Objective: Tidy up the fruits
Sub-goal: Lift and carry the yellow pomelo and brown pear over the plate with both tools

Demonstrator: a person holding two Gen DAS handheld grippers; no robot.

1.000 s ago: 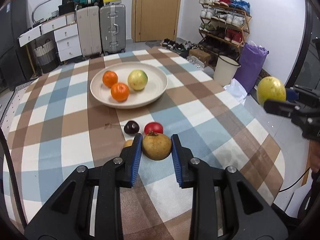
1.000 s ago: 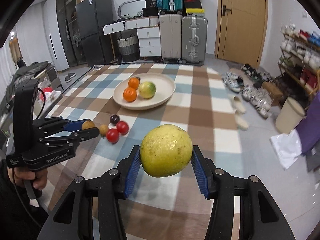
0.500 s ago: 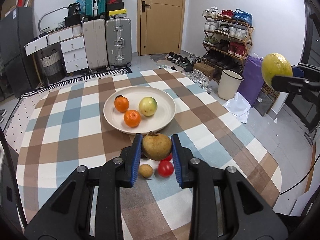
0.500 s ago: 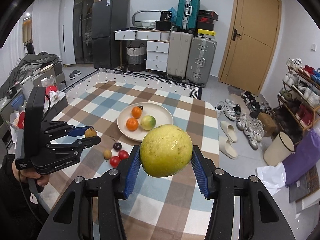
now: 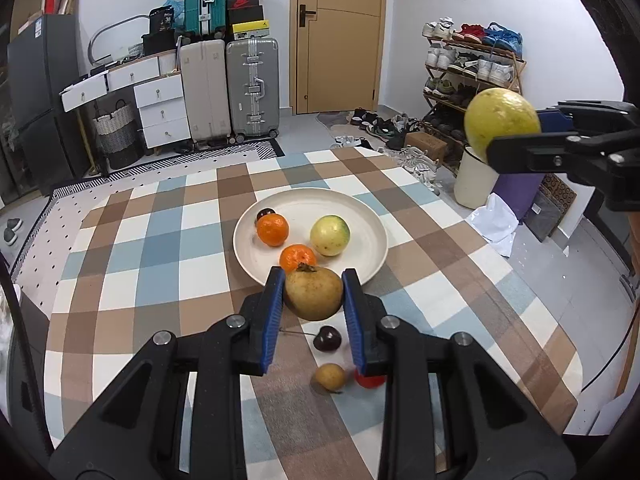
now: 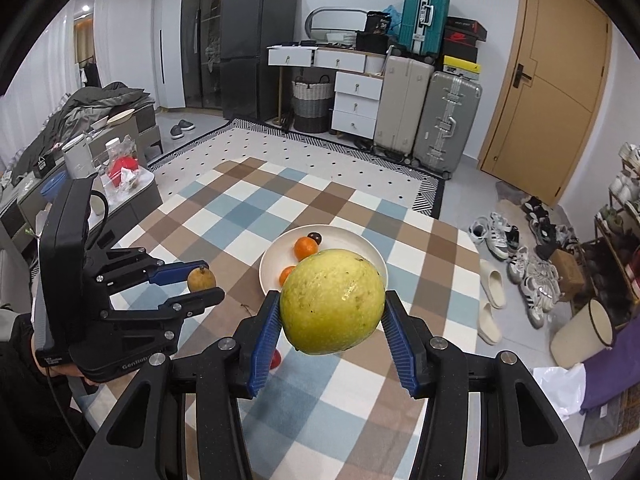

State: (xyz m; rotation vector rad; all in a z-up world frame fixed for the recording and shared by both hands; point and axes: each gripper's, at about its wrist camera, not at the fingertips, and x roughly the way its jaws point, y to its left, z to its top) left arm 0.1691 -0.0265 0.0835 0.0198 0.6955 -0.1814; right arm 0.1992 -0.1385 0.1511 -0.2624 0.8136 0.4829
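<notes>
My left gripper [image 5: 314,294] is shut on a brown pear [image 5: 314,294], held in the air just short of the white plate [image 5: 368,216]. The plate carries two oranges [image 5: 273,229], a pale green fruit [image 5: 330,235] and a dark cherry [image 5: 265,213]. My right gripper [image 6: 332,308] is shut on a big yellow-green fruit [image 6: 332,300], raised high above the table; the same fruit [image 5: 502,122] shows at right in the left wrist view. Under the left gripper lie a dark cherry [image 5: 327,339], a small yellow fruit [image 5: 330,377] and a red fruit [image 5: 370,381], partly hidden.
The checked tablecloth [image 5: 160,248] covers a low table. Suitcases [image 5: 252,88], white drawers [image 5: 160,108] and a door [image 5: 338,36] stand behind; a shoe rack [image 5: 468,68] and a white bin [image 5: 474,180] are at right. A side table with clutter [image 6: 100,168] is at left.
Both grippers rose with their fruit still held. The left one moved towards the plate, leaving the small fruits below and behind; the right one climbed higher and rolled.
</notes>
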